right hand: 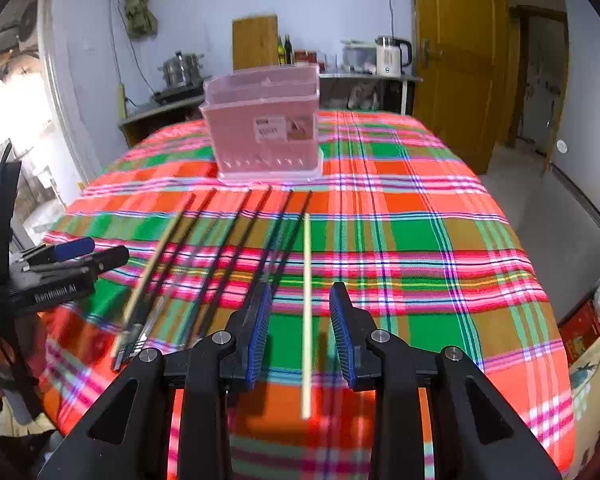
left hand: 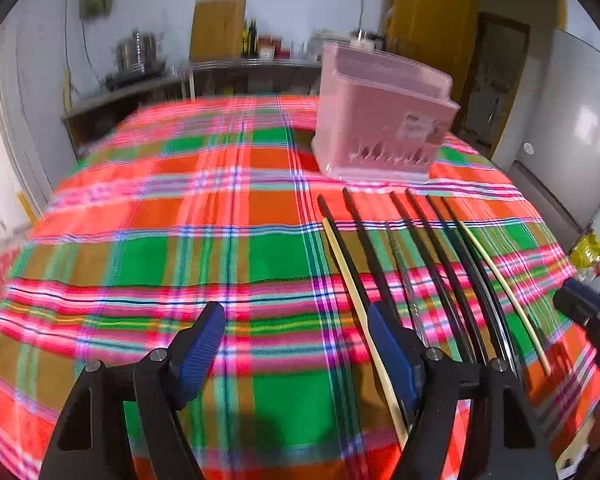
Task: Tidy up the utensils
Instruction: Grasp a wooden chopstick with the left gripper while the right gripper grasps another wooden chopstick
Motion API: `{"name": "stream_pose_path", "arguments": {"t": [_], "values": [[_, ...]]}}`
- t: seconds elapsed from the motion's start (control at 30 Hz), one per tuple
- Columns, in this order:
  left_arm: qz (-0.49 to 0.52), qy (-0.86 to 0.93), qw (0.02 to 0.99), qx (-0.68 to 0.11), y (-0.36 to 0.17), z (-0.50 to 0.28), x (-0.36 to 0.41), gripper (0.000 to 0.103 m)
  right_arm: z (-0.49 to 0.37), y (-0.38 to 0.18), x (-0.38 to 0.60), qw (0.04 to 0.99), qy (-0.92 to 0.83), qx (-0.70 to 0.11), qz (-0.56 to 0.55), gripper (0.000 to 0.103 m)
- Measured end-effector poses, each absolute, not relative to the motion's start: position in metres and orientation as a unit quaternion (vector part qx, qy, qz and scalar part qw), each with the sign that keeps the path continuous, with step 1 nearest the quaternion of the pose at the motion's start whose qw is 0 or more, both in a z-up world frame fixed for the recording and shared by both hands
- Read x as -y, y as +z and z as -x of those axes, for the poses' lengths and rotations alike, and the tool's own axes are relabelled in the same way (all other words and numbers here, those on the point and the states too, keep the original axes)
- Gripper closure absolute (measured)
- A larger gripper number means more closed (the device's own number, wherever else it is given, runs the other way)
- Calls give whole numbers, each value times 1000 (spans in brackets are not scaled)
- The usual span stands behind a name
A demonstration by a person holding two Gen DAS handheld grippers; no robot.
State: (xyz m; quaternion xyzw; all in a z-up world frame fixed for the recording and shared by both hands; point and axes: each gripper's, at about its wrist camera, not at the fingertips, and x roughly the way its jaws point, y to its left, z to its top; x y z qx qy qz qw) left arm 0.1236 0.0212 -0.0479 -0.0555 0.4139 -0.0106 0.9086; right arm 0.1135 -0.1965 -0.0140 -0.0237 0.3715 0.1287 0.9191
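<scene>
Two pale wooden chopsticks are lying on the desk (right hand: 440,240), which is wearing a plaid cloth, and the right pale chopstick (right hand: 307,312) is the one that matters now. It is lying straight between the fingers of the right gripper (right hand: 300,289), with its long axis running from 6 o'clock to 12 o'clock, the same line along which the gripper is pointing. The jaws are standing apart and the pads are not touching the stick. I am judging that closing on it needs almost no turning of the wrist, only coming lower.

The left gripper (left hand: 295,309) is also standing open, with only cloth between its fingers. The left pale chopstick (left hand: 346,276) is passing beside its right finger, at about 1 o'clock, so this gripper is the nearer one for that stick.

Counting the rest: six black chopsticks (right hand: 236,256), as far as the blur is allowing me to count, are lying side by side between the two pale ones, all pointing toward the pink holder (right hand: 262,120). One more thin greyish stick is perhaps lying among them; I cannot tell surely. One holder is standing upright at 12 o'clock from the right gripper, just beyond the far tips of the sticks, and it is looking empty from here.
</scene>
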Motion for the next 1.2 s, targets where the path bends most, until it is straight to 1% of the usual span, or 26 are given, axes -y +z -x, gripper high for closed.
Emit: {"name": "stream_pose_path", "arguments": {"t": [0.33, 0.53, 0.8, 0.93, 1.0, 1.07, 1.1, 1.13, 1.17, 1.2], "values": [[72, -3, 891, -449, -65, -176, -24, 32, -160, -38, 201, 902, 125, -412, 24, 72], [48, 9, 892, -449, -66, -185, -21, 32, -175, -47, 198, 895, 124, -427, 32, 72], [49, 3, 887, -459, -65, -188, -27, 32, -190, -50, 194, 888, 124, -440, 43, 72], [27, 12, 883, -468, -68, -195, -21, 32, -206, -50, 189, 882, 130, -450, 45, 72], [27, 13, 883, -469, -67, -198, -21, 39, -216, -50, 187, 879, 131, -456, 50, 72], [27, 6, 883, -469, -65, -201, -21, 55, -224, -49, 185, 876, 137, -460, 50, 72], [32, 2, 882, -470, -64, -203, -22, 59, -229, -48, 184, 873, 141, -463, 50, 72], [35, -1, 881, -471, -64, -204, -22, 66, -231, -49, 182, 872, 144, -465, 51, 72], [38, -5, 881, -472, -64, -206, -23, 70, -235, -49, 181, 871, 146, -467, 52, 72], [40, -9, 880, -473, -63, -207, -23, 71, -239, -49, 180, 869, 146, -470, 54, 72]]}}
